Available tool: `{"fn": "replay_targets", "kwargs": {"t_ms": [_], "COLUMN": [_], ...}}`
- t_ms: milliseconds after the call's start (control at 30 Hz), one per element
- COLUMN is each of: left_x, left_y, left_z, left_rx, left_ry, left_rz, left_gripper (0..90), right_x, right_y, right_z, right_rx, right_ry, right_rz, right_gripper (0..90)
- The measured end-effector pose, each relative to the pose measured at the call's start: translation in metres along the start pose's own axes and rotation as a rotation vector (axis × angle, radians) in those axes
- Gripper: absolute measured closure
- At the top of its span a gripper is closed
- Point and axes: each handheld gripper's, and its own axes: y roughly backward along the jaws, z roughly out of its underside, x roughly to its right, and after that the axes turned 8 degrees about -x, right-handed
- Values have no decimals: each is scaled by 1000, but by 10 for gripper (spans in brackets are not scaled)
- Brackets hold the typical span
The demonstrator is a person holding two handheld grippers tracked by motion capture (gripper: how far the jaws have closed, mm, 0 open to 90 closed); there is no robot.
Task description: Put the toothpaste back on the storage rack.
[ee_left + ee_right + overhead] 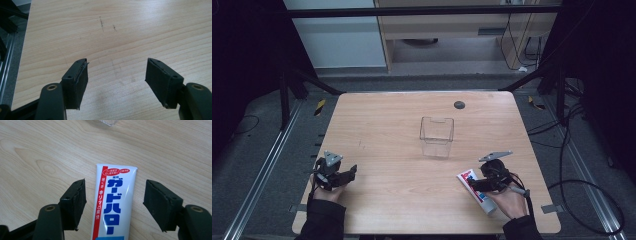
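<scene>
Toothpaste tube (113, 202) flat on wooden counter (392, 125) near right front corner, between wide-spread jaws of right tool (113, 203), untouched. Left tool (116, 82) wide, over bare wood near left front corner. Clear plastic box (436, 136) mid-counter.

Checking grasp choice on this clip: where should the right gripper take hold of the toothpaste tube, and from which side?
Probably across the flat middle of the toothpaste tube, from above. It lies flat on the table with its long axis running between the open jaws of the right gripper, one on each long edge, so closing would pinch its narrow width.
</scene>
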Motion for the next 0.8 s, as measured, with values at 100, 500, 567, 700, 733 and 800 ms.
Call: {"fn": "replay_targets", "kwargs": {"t_ms": [100, 500, 567, 700, 733, 800], "left_x": [0, 1, 1, 1, 1, 1], "left_y": [0, -1, -1, -2, -2, -2], "left_z": [0, 0, 0, 0, 0, 0], "left_rx": [-1, -8, -9, -14, -12, -12], "left_ry": [0, -10, -10, -10, -11, -10], "left_rz": [1, 6, 6, 8, 8, 9], "left_gripper": [334, 332, 333, 331, 331, 331], "right_x": [-1, -5, -4, -4, -5, -4], "right_y": [-2, -21, -24, -27, -29, -31], "right_z": [-2, -7, -6, -6, -6, -6], "right_rx": [-10, -105, -118, -132, -142, -148], "right_ry": [-9, -4, -2, -2, -7, 2], "right_rz": [2, -5, -1, 5, 7, 8], "right_gripper": [322, 323, 326, 329, 329, 330]}}
